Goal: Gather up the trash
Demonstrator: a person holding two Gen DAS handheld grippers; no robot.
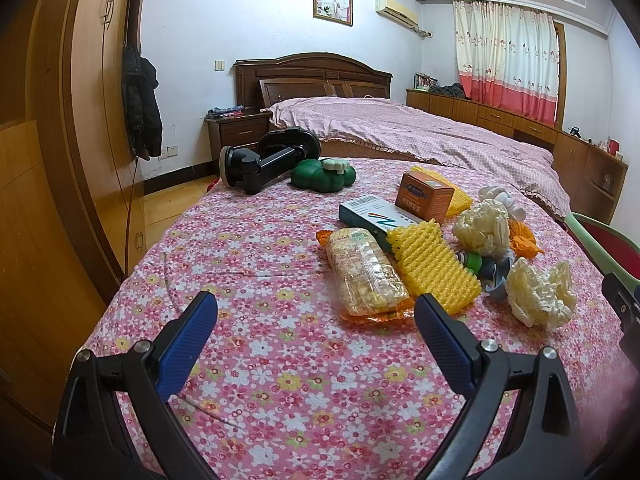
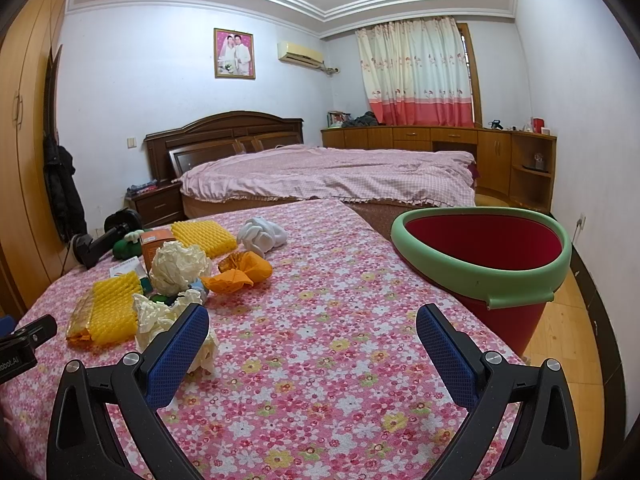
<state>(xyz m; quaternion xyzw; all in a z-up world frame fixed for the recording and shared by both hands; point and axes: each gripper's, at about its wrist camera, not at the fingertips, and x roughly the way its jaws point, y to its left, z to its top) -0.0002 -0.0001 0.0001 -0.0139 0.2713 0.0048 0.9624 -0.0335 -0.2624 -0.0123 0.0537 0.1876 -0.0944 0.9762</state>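
Observation:
A pile of trash lies on the flowered tablecloth (image 1: 260, 360): a clear snack packet (image 1: 366, 278), a yellow foam net (image 1: 434, 266), a white-green box (image 1: 374, 214), an orange box (image 1: 426, 196), crumpled cream paper (image 1: 538, 292), orange paper (image 2: 240, 272) and a white wad (image 2: 262, 236). My left gripper (image 1: 316, 308) is open, empty, just in front of the snack packet. My right gripper (image 2: 312, 320) is open and empty over the cloth; its left finger (image 2: 180, 352) stands in front of a cream paper wad (image 2: 154, 318). A red bucket with a green rim (image 2: 480, 276) stands at the table's right edge.
A black suction-cup mount (image 1: 260, 160) and a green flower-shaped thing (image 1: 322, 176) lie at the table's far left. A bed (image 2: 328, 176), a nightstand (image 1: 238, 130), a wardrobe (image 1: 60, 160) and low cabinets (image 2: 440, 144) surround the table. Wood floor (image 2: 576, 340) shows at the right.

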